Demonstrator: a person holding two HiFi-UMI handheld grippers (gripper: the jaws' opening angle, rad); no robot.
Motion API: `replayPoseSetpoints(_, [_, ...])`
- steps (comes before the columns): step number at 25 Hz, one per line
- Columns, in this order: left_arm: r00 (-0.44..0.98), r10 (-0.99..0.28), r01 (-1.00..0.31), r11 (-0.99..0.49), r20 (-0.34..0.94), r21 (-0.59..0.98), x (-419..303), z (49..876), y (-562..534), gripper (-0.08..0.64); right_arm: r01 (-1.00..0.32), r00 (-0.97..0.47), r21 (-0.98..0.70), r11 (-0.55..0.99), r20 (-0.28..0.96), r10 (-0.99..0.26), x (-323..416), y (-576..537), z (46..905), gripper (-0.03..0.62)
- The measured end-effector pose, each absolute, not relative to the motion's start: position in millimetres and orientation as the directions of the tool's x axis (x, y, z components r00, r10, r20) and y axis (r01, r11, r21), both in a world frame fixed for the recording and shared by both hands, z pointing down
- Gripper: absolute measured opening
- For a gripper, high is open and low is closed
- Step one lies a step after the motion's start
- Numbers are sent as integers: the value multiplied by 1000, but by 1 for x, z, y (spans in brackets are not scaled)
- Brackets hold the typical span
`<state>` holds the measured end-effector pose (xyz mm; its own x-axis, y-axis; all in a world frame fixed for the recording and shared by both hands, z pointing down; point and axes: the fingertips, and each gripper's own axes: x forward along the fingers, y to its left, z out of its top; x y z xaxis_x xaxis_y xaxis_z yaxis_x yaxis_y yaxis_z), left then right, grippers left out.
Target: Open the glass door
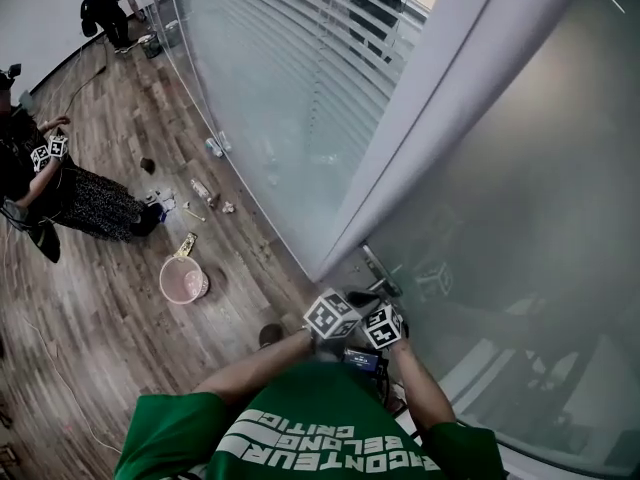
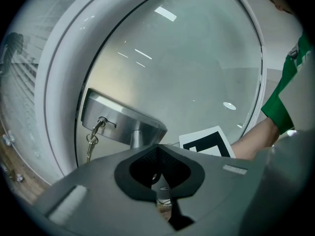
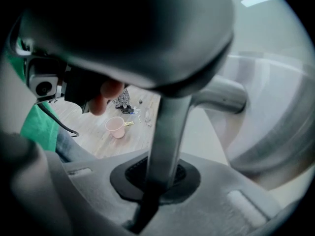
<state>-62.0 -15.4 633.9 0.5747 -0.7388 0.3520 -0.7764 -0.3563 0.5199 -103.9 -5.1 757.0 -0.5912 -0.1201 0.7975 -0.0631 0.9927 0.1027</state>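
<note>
The frosted glass door [image 1: 520,198] stands on the right, next to a pale frame post [image 1: 440,118]. Its steel lever handle [image 3: 167,132] runs between the jaws of my right gripper [image 3: 160,173], which is shut on it and tilted downward. In the head view, that right gripper [image 1: 388,308] sits at the handle [image 1: 380,268]. My left gripper [image 2: 157,151] hangs just short of the steel lock plate [image 2: 123,119], shut and holding nothing. A key with a ring [image 2: 96,129] hangs from the lock. In the head view, the left gripper [image 1: 345,303] is beside the right one.
A glass wall with blinds [image 1: 290,68] runs away to the left of the post. On the wooden floor lie a pink bucket [image 1: 184,280] and small scraps [image 1: 205,193]. One person sits at the left [image 1: 60,188]; another crouches far back [image 1: 110,8].
</note>
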Motion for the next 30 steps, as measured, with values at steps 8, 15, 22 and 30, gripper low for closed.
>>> replayPoseSetpoints(8, [585, -735, -766, -361, 343, 532, -66, 639, -18, 17, -28, -605, 94, 995, 791, -92, -111, -4, 757, -6])
replayPoseSetpoints(15, [581, -738, -765, -349, 345, 541, -66, 647, -36, 15, -49, -612, 103, 994, 783, -111, -111, -23, 763, -6])
replayPoseSetpoints(22, [562, -744, -780, -332, 361, 530, -65, 649, -36, 15, -65, -600, 134, 989, 786, -146, -108, -32, 763, -6])
replayPoseSetpoints(30, [550, -749, -782, -305, 370, 544, -69, 643, -57, 17, -94, -598, 139, 986, 784, -167, -105, -48, 744, -6])
